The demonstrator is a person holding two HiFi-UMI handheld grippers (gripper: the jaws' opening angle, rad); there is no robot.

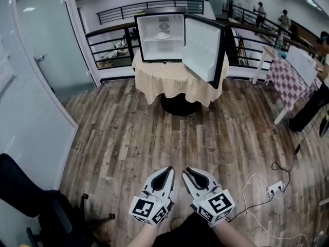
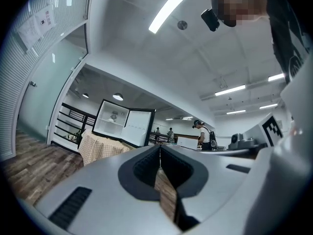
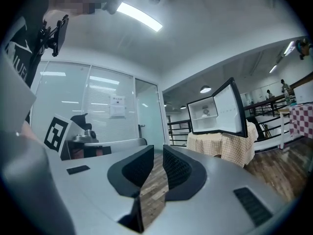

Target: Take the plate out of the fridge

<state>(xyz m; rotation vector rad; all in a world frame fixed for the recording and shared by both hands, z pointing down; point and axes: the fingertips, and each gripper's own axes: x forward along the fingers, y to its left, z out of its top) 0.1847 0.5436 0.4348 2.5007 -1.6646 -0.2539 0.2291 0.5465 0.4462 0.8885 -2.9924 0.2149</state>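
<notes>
A small black fridge [image 1: 169,37] stands far ahead on a round table with a beige checked cloth [image 1: 172,81]. Its door [image 1: 203,48] hangs wide open to the right. A white plate [image 1: 163,35] rests on the shelf inside. The fridge [image 2: 122,126] and plate [image 2: 112,119] also show small in the left gripper view, and the fridge [image 3: 215,111] and plate [image 3: 205,112] in the right gripper view. My left gripper [image 1: 169,170] [image 2: 160,148] and right gripper [image 1: 189,170] [image 3: 158,151] are side by side low over the wood floor, pointing level at the fridge, both shut and empty.
A black office chair [image 1: 31,199] stands at the lower left beside a glass partition [image 1: 31,86]. A table with a red checked cloth [image 1: 288,76] is at the right. A power strip and cable [image 1: 275,188] lie on the floor. A black railing [image 1: 108,45] runs behind the fridge, with people beyond it.
</notes>
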